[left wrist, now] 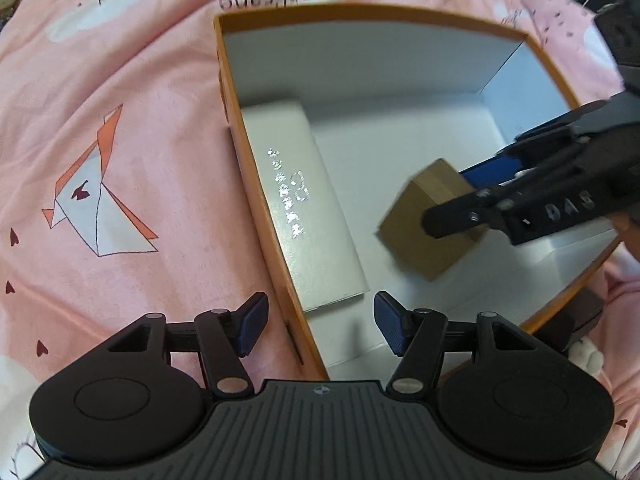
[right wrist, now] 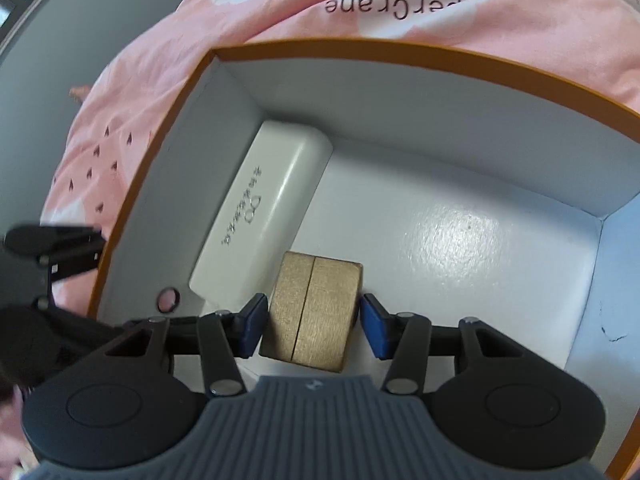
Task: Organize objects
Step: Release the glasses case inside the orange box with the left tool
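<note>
The right gripper (right wrist: 311, 318) holds a small brown cardboard box (right wrist: 314, 312) between its blue pads (right wrist: 252, 326), w/ the jaws closed to about the box width, one pad on each side face. The box is inside the big orange-rimmed storage box (right wrist: 360, 46), low over its white floor, just beside the white oblong case (right wrist: 260, 208) that lies along the left wall. The carton looks light and stiff, prob. easy to carry, but the walls can dent, so grip on the flat sides is right. The seam on its top runs away from the gripper, along the fingers. The case's long axis follows the wall. The left gripper (left wrist: 320, 328) is wide open and empty, over the box edge and the pink bedsheet (left wrist: 120, 80).
</note>
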`<state>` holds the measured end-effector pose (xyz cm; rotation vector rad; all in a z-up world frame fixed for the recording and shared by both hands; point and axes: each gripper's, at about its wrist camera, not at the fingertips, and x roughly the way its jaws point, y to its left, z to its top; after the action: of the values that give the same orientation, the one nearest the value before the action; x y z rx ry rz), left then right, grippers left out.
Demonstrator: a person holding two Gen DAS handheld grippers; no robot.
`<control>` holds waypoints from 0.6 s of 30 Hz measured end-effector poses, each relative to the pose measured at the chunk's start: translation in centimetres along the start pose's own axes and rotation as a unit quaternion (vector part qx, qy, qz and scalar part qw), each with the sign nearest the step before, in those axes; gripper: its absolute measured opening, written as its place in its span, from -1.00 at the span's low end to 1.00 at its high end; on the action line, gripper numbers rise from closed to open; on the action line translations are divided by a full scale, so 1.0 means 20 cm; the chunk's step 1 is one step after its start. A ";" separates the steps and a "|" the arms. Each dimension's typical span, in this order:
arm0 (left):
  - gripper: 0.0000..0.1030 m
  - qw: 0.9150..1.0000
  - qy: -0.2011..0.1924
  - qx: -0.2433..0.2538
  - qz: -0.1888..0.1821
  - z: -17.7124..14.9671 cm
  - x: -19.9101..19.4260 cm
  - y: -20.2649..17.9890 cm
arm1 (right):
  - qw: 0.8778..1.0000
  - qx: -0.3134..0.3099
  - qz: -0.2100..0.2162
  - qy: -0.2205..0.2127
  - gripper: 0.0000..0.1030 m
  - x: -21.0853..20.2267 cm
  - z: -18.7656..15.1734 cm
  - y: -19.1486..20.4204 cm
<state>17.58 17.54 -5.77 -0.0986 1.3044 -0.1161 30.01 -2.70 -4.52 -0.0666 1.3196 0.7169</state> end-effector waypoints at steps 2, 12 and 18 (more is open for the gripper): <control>0.38 1.000 0.014 0.009 0.006 0.01 0.02 -0.01 | 1.000 -0.019 -0.006 0.009 -0.01 0.01 -0.01 0.02; 0.24 0.996 0.017 0.034 0.080 0.04 0.06 -0.05 | 0.998 -0.032 -0.010 0.053 0.11 0.02 -0.03 0.02; 0.15 0.995 0.000 0.022 0.092 0.04 0.04 -0.02 | 0.997 -0.027 -0.008 0.067 0.25 0.02 -0.05 0.01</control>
<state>18.44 16.99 -6.20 0.0598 1.3047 0.0131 29.06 -2.78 -5.18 -0.1698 1.4262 0.7448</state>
